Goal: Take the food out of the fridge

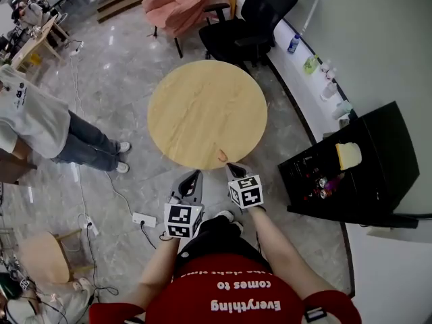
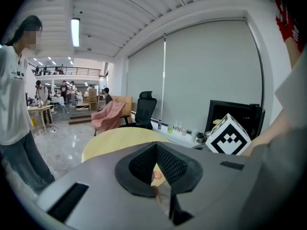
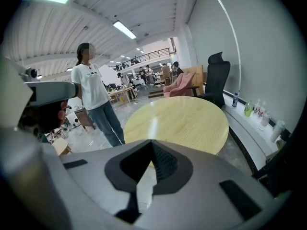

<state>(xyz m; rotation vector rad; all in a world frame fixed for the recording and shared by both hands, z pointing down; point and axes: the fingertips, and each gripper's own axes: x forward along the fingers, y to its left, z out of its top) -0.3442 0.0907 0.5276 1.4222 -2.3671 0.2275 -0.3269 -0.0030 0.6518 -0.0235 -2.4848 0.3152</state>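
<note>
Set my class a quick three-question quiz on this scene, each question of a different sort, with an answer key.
1. True or false: the round table has plates stacked on it.
2. Which stands nearest the fridge? A) the pink armchair B) the standing person C) the white ledge with bottles
3. Fill in: the jaws of the right hand-held gripper are ____.
Key: 1 false; 2 C; 3 shut, with nothing between them.

Round table (image 1: 202, 110) noted as pale wood; fridge (image 1: 378, 160) blk; block (image 1: 348, 155) on it pale yellow, poss. cream; floor (image 1: 121, 79) grey marbled; shirt (image 1: 229, 282) red w/ white print.
</note>
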